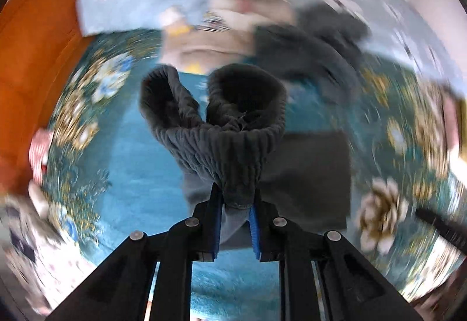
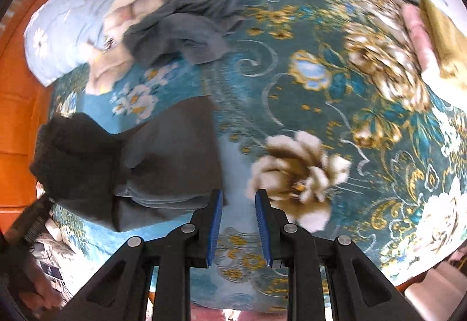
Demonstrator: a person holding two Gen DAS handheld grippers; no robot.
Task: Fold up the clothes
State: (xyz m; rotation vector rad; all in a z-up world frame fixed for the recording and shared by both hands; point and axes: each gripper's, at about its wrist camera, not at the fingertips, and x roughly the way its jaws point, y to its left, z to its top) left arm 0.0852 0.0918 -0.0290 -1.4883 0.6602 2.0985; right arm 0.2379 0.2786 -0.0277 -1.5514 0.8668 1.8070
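Note:
In the left wrist view my left gripper [image 1: 237, 198] is shut on the ribbed elastic edge of a dark grey garment [image 1: 221, 143]. The edge bunches up above the blue pads, and the rest of the cloth [image 1: 315, 175] lies flat on the bedspread below. The right wrist view shows the same garment [image 2: 163, 157] at the left, partly folded, its left part lifted. My right gripper [image 2: 238, 198] hovers just right of it over the bedspread, jaws a little apart with nothing between them.
A teal floral bedspread [image 2: 335, 105] covers the bed. A heap of grey cloth [image 2: 189, 20] and beige cloth [image 2: 122, 17] lies at the back by a pale blue daisy quilt [image 2: 58, 38]. Folded pink and mustard items [image 2: 432, 38] sit at the right. An orange wooden board [image 2: 17, 87] runs along the left.

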